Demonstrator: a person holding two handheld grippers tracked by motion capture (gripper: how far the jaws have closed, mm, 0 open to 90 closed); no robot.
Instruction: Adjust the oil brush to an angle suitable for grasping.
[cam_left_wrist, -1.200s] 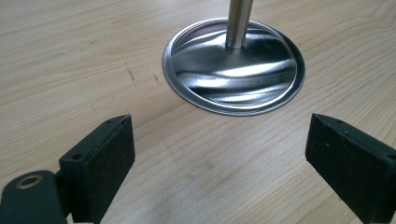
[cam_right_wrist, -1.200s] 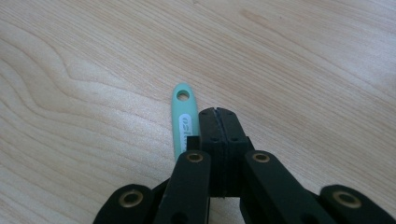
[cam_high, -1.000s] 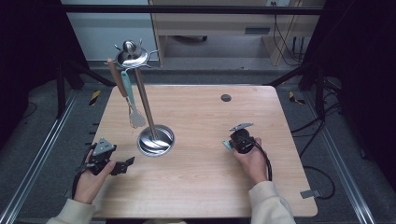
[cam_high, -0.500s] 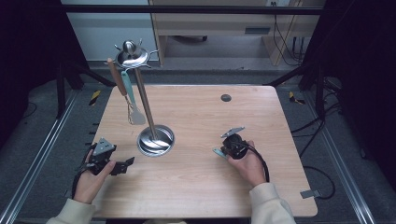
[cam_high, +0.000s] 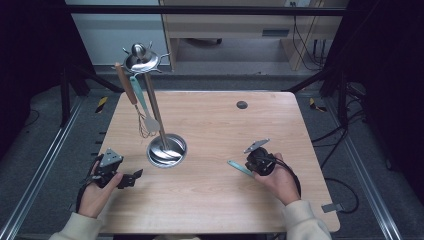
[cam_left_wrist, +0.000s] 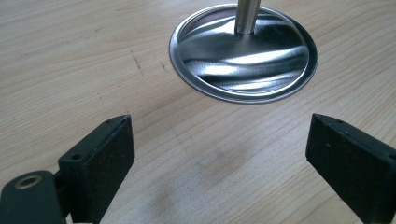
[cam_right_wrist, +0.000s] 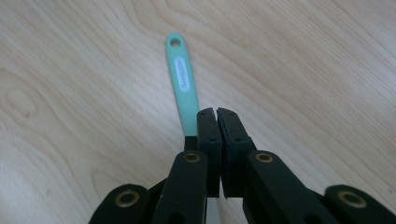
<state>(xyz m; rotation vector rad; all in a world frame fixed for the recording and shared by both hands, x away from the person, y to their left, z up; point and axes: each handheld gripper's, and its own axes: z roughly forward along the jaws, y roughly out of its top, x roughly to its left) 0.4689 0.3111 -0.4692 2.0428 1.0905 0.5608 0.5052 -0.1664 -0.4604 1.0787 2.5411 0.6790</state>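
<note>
My right gripper (cam_high: 251, 165) is low over the right half of the wooden table (cam_high: 220, 125), shut on a teal-handled utensil (cam_high: 238, 167). In the right gripper view the teal handle (cam_right_wrist: 181, 79), with a hole at its tip, sticks out past the closed jaws of my right gripper (cam_right_wrist: 217, 112). My left gripper (cam_high: 129, 179) rests at the near left, open, nothing between its fingers. Its jaws point at the round base (cam_left_wrist: 243, 58) of a metal utensil stand (cam_high: 166, 149). A wooden-handled whisk (cam_high: 131, 95) and a teal-handled tool (cam_high: 145, 107) hang from the stand's top.
A small dark round spot (cam_high: 242, 104) lies on the table's far right part. Metal frame rails run along both sides of the table. Cables trail on the floor at the right.
My right gripper has shifted toward the near edge of the table, carrying the teal-handled utensil with it. The left gripper has stayed where it was.
</note>
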